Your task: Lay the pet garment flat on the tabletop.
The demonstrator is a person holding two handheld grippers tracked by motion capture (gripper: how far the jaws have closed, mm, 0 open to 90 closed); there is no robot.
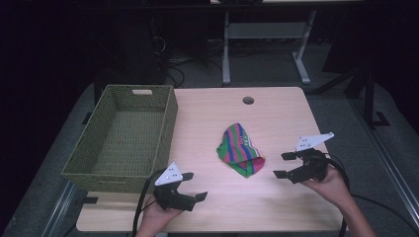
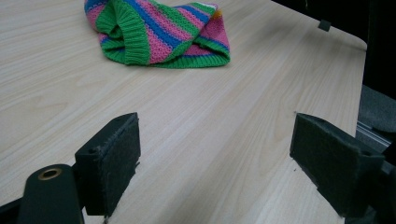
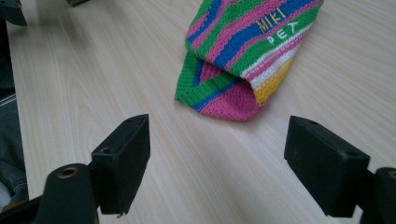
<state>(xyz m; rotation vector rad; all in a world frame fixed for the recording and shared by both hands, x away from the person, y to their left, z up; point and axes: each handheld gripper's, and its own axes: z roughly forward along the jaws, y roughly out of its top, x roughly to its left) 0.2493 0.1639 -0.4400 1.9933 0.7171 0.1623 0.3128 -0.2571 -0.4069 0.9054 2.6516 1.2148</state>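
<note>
- In the high view we see the striped knit garment lying crumpled just right of the frame's centre on the tabletop, between our two claws and well apart from the woven basket at the left.
- Our right claw sits at the lower right of that frame, its jaws wide apart and holding nothing; the garment lies just to its left, the pink-and-green hem end nearest.
- Our left claw sits lower, bottom centre-left, jaws likewise spread wide and empty; the garment lies up and to the right of it, farther off.
- In the right gripper view the garment fills the upper middle, its open hem pointing down toward the gap between the jaws.
- Its long axis runs from upper left to lower right in the high view.
- We judge the right claw the nearer one, so it should reach the hem first.
</note>
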